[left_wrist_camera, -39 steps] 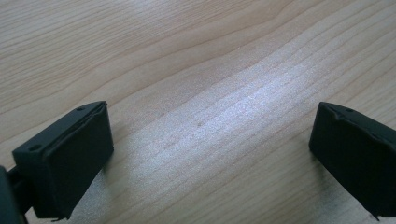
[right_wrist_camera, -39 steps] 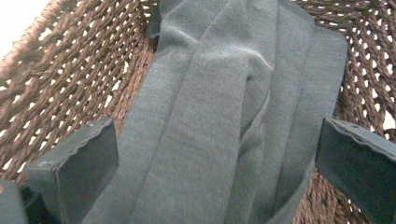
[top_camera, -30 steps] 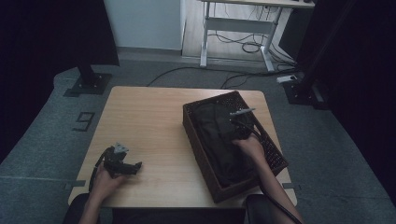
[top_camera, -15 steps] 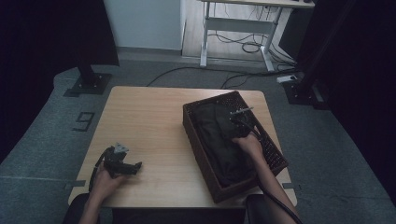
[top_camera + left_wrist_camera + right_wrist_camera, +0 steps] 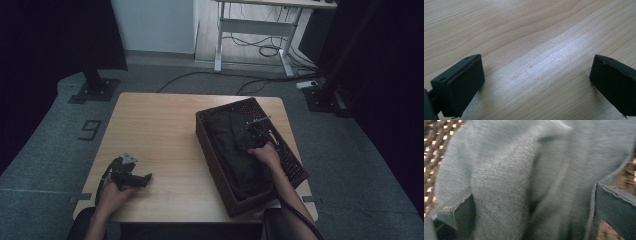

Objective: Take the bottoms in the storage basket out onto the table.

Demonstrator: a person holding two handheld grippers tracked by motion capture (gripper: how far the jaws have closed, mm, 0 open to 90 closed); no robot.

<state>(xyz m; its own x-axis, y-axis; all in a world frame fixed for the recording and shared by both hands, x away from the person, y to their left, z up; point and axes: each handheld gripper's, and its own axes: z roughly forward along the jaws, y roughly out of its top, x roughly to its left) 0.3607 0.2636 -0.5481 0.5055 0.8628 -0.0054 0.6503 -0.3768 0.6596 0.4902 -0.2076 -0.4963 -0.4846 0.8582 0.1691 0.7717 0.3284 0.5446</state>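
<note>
Grey cloth [image 5: 524, 177] — between spread jaws

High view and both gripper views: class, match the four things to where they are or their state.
1 left gripper
2 right gripper
3 dark cloth
4 wicker basket

a lies inside the basket
b jaws open over bare table wood
c stands on the table's right half
d jaws open around a cloth fold

Pairs: 1-b, 2-d, 3-a, 4-c
</note>
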